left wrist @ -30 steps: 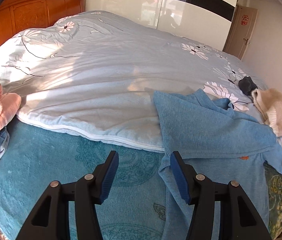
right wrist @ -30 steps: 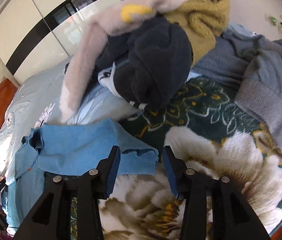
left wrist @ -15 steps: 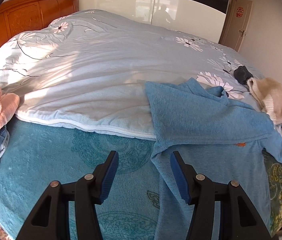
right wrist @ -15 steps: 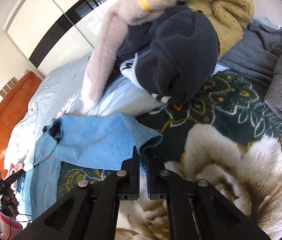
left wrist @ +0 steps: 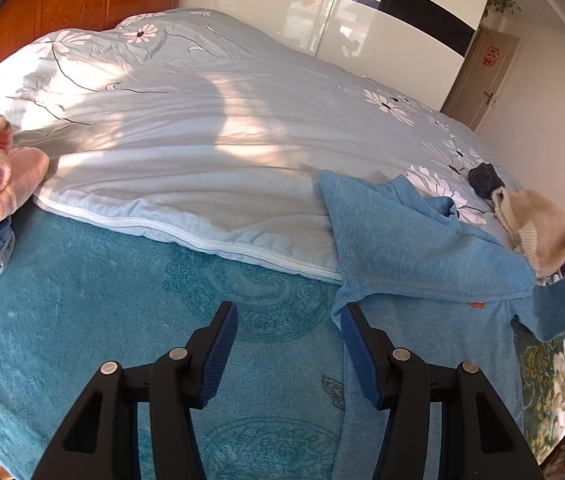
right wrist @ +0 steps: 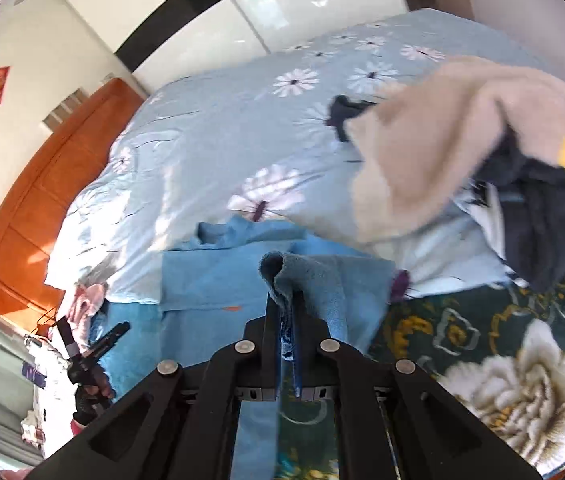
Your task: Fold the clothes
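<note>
Right tool [right wrist: 282,312] pinched tight on the sleeve end of the blue shirt [left wrist: 422,248], lifted to fold it over, with the shirt spread on the bed [left wrist: 202,120], left tool [left wrist: 288,344] wide, holding nothing, by its hem.

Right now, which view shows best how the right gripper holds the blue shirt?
The right wrist view: the right gripper is shut on a bunched sleeve end of the blue shirt. The left wrist view shows only the sleeve lifted at the right edge, not the grip.
</note>
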A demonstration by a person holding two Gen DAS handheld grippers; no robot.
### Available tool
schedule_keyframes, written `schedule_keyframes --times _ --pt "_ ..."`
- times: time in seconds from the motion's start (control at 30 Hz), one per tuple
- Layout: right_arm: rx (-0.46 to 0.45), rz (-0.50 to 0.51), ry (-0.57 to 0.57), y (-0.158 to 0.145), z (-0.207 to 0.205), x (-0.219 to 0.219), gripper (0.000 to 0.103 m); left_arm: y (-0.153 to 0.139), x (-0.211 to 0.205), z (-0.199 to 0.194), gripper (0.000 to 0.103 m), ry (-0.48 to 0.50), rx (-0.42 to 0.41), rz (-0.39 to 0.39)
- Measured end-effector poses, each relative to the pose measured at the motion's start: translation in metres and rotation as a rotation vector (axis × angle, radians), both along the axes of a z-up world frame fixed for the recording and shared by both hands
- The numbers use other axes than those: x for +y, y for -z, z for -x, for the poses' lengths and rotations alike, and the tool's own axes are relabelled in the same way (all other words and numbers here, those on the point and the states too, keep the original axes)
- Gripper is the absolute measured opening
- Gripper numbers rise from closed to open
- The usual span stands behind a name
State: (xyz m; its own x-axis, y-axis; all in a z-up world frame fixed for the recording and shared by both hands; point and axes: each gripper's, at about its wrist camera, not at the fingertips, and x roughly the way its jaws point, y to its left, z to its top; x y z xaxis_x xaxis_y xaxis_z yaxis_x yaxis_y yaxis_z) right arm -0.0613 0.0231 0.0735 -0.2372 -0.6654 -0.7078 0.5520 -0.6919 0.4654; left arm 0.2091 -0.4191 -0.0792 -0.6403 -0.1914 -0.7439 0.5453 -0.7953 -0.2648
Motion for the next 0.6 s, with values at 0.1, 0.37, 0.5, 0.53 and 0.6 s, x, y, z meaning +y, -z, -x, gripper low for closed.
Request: schedule_keyframes --times 0.1,0.37,0.5,0.53,0.6 --pt "0.017 0.050 -0.080 -0.018 -0.008 -0.077 0.004 -0.001 -0.009 -0.008 0.058 -0.009 0.013 -0.010" --pt "0.023 -0.091 -0.305 0.020 -0.037 -0.286 0.004 0.009 -0.027 -0.029 0.058 -0.029 0.005 -0.022" --pt "-0.031 -0.221 -0.343 0.091 -0.050 -0.351 0.004 0.014 -0.034 -0.035 0.058 -0.036 -0.011 -0.022" --pt "-0.052 -0.246 -0.348 0.108 -0.052 -0.362 0.004 0.015 -0.036 -0.037 0.058 -0.037 -0.013 -0.024" --pt "-0.063 -0.301 -0.354 0.132 -0.057 -0.375 0.004 0.017 -0.039 -0.038 0.058 -0.040 -0.020 -0.025"
